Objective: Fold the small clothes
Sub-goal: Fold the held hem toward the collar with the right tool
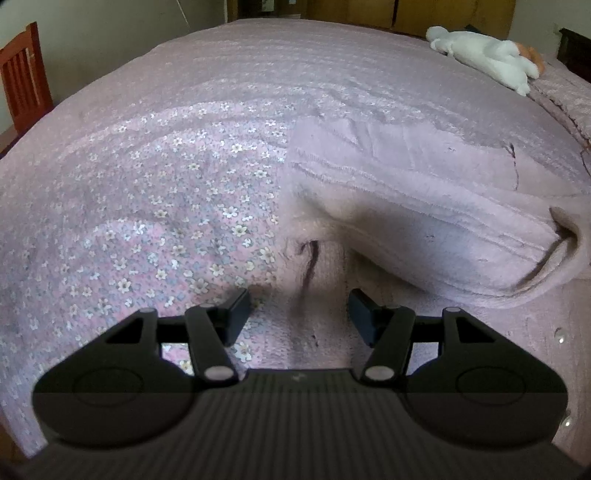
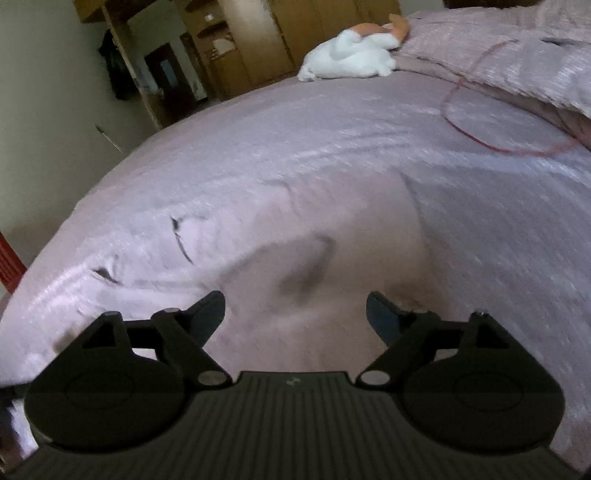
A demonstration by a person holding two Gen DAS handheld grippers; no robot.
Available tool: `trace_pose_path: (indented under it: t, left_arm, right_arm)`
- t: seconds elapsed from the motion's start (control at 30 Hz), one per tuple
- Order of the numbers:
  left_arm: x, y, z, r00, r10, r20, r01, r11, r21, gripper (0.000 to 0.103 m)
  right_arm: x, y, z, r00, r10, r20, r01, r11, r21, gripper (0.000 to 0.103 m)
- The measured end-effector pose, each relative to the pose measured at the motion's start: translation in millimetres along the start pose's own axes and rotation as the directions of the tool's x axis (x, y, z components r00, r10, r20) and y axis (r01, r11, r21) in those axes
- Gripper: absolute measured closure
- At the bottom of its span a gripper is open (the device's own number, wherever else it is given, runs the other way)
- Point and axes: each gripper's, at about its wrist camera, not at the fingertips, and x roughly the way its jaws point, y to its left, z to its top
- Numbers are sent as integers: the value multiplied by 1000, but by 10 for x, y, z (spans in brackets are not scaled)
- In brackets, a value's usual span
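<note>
**Left wrist view: both grippers empty over the pink clothes**

Left wrist view has the left gripper point(image 1: 299, 314) with jaws spread wide, nothing between them; a floral garment point(image 1: 177, 229) lies ahead-left of the jaws, a folded pink fleece piece point(image 1: 424, 206) ahead-right; right gripper point(image 2: 295, 314) is also spread, hovering over blurry pink fabric point(image 2: 314, 258); white plush toy point(image 2: 351, 55) far beyond.

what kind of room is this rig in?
Most likely a home bedroom. The grippers work over a bed with a pink cover, a white soft toy lies near its far edge, and wooden wardrobes line the wall behind.
</note>
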Motion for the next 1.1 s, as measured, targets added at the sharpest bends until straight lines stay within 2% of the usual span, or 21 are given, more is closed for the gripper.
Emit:
trace_pose_path:
  t: [0.13,0.27,0.4,0.47,0.6,0.83,1.0,1.1]
  left_arm:
    - [29,5,7,1000,2,-3,-2,1000,-17,42]
    - [31,4,-3,1000,1,-1,-1,1000,-17,42]
    - [40,25,-12,1000,-8,0,8,1000,-15,42]
    - [42,32,-15,1000,-11,1,11,1000,-14,42]
    - [35,34,-23,1000,-12,5,12,1000,-14,42]
    - [27,36,-29,1000,-14,6,15,1000,-18,42]
    - [29,39,-15,1000,-15,1,15,1000,-18,42]
    - [27,32,-13,1000,-14,1,14,1000,-12,42]
  right_arm:
    - [266,452,280,1000,-25,-6,24,996,-82,14]
    - [601,829,327,994,-105,-5,102,971,-216,14]
    - [706,781,232,981,-195,13,191,943,-274,15]
    - [647,624,165,972,-236,12,231,939,-255,15]
    - [413,278,74,976,-218,-26,211,965,-154,15]
    - [78,-116,-240,975,-207,-87,199,976,-85,15]
    - [-178,-268,-416,984,-99,-146,92,994,-57,14]
    - [-317,-320,-272,993,-24,-120,23,1000,-12,14]
